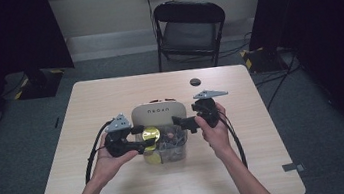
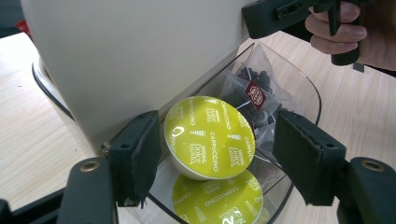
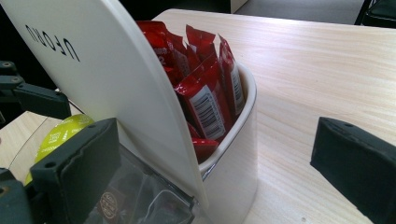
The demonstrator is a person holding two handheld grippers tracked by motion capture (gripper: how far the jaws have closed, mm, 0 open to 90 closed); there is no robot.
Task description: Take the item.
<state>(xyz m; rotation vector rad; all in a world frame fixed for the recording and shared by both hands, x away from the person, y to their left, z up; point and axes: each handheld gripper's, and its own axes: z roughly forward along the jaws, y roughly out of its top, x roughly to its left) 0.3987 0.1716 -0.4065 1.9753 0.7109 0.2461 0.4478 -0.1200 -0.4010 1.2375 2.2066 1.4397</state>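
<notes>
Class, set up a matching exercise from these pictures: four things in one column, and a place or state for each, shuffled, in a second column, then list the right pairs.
Things
1. yellow-green capsule
2. red sachets
3. folding chair
4. right gripper

Places or states
A. beyond the table's far edge
B. between the left gripper's jaws
C. standing in the white holder's back compartment
D. jaws wide apart, with the holder's end between them

Pairs: 1-B, 2-C, 3-A, 4-D

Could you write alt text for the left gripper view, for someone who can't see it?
Two black fingers flank a yellow-green coffee capsule held on edge over a clear tray, a second capsule below. Tea bags lie behind it, beside a cream container.
</notes>
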